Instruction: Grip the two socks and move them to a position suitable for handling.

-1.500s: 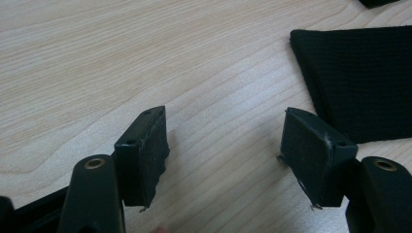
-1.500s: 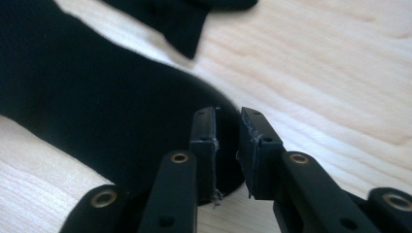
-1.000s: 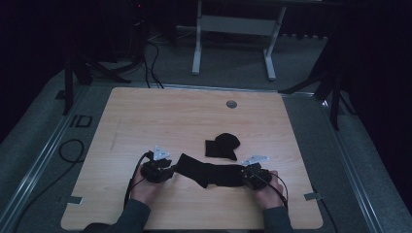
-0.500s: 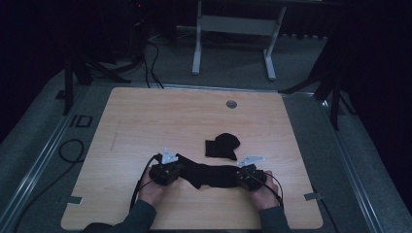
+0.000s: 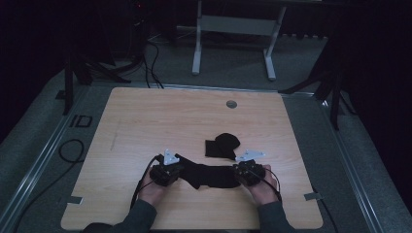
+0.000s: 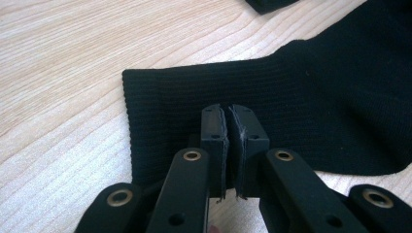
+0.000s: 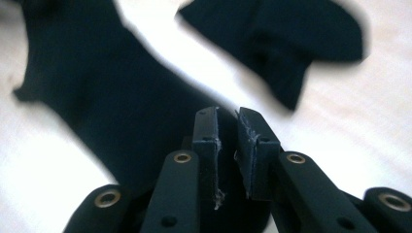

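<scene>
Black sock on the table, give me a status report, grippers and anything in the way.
Left gripper shut on black sock cuff. Right gripper nearly shut at its other end, grip unclear. Second sock lies apart beyond it.

- A sock (image 5: 210,174) lies flat across the near part of the table (image 5: 145,121), running left to right.
- The left gripper (image 5: 167,172) sits at the sock's left end, the right gripper (image 5: 248,172) at its right end.
- A second, folded sock (image 5: 222,144) lies just behind the first, towards its right half.
- A round cable hole (image 5: 231,104) is near the table's far edge.
</scene>
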`<state>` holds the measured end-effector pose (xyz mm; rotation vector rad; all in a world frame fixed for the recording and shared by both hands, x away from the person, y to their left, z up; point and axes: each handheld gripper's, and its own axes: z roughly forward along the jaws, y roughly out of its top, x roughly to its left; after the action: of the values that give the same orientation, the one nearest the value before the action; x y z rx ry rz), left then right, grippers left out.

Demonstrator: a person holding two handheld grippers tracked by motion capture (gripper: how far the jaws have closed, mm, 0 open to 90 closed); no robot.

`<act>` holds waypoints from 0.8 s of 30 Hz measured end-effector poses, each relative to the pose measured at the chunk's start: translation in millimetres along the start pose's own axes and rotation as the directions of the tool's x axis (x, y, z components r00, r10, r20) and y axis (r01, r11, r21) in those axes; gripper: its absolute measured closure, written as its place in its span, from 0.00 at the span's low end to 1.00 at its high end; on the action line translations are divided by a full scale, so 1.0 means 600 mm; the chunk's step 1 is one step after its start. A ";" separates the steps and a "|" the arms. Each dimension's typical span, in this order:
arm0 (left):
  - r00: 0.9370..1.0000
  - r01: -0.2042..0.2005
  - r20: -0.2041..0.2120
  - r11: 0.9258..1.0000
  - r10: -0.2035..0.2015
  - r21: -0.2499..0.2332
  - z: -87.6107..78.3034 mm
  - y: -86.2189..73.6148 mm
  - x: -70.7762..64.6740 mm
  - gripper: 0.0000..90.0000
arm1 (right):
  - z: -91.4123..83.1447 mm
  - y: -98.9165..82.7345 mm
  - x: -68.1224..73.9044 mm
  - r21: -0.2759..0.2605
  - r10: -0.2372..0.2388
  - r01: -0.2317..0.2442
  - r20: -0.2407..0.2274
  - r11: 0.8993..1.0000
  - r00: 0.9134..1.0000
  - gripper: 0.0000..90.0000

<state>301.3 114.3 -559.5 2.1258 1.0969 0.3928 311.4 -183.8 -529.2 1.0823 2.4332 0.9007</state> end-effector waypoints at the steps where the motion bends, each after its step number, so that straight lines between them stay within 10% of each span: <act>1: 1.000 -0.001 0.001 1.000 0.001 -0.001 0.000 0.000 0.000 0.95 | -0.001 0.006 -0.004 -0.014 -0.012 0.012 0.018 1.000 1.000 0.87; 9: 1.000 -0.002 0.002 1.000 0.002 -0.003 0.000 -0.001 0.001 0.95 | 0.024 0.048 -0.055 -0.022 -0.029 0.031 0.112 0.999 0.993 0.86; 24: 1.000 -0.012 -0.005 1.000 0.012 -0.004 0.001 0.000 -0.001 0.95 | 0.077 0.086 -0.146 -0.033 0.177 -0.174 0.151 0.984 0.972 0.76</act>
<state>301.3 113.4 -560.0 2.1298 1.0865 0.4055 421.1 -204.0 -525.9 1.3257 2.2263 0.8569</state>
